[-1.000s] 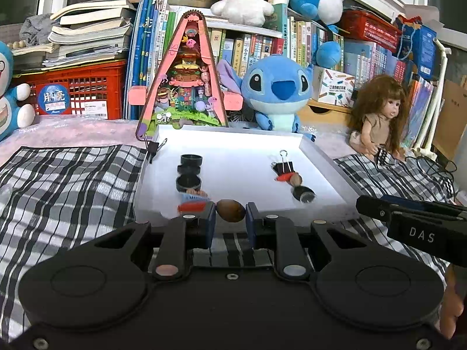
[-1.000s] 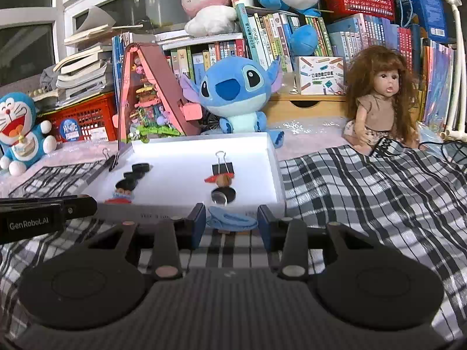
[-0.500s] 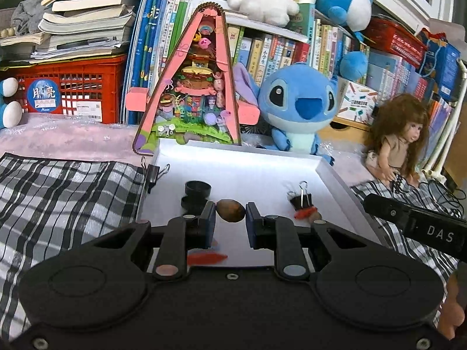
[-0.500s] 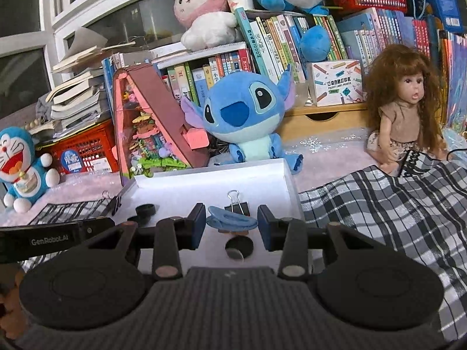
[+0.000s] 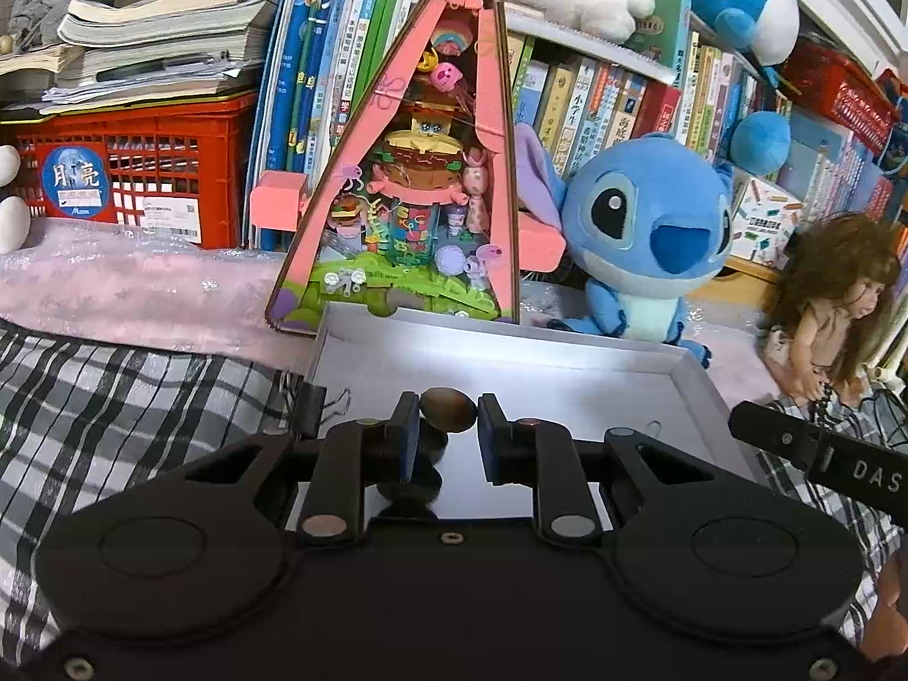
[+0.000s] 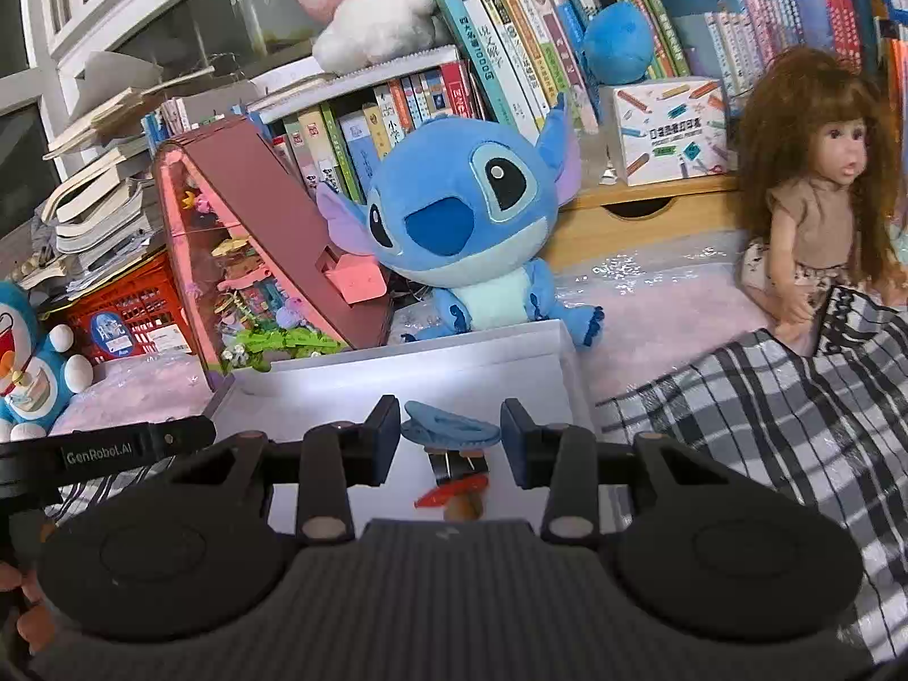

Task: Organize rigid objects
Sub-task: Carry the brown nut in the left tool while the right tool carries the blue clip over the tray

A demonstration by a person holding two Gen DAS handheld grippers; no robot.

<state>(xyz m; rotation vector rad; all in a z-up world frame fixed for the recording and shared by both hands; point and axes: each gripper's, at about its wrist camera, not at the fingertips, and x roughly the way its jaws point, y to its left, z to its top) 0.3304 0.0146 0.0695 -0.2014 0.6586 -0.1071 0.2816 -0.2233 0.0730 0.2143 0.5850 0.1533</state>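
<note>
Left gripper (image 5: 448,417): pinching a small brown oval nut-like piece (image 5: 448,410) between its pads, carried above the white tray.
Right gripper (image 6: 450,432): clamped on a flat blue plastic clip (image 6: 451,431), lying crosswise between the pads, over the tray's right part.
Under left gripper: dark round caps (image 5: 411,482) on the tray floor, partly hidden by the fingers.
Under right gripper: black binder clip (image 6: 457,466), a red piece (image 6: 448,492) and a brown bit, close together on the tray floor.
White tray (image 5: 567,366): shallow, on a checked cloth (image 5: 113,397); another black binder clip (image 5: 312,406) sits at its left rim.
Behind tray: pink triangular toy house (image 5: 420,181) touching the far rim; blue plush (image 5: 647,238) just beside it.
Far right: long-haired doll (image 6: 817,215) seated.
Back: books and a red crate (image 5: 130,170).
</note>
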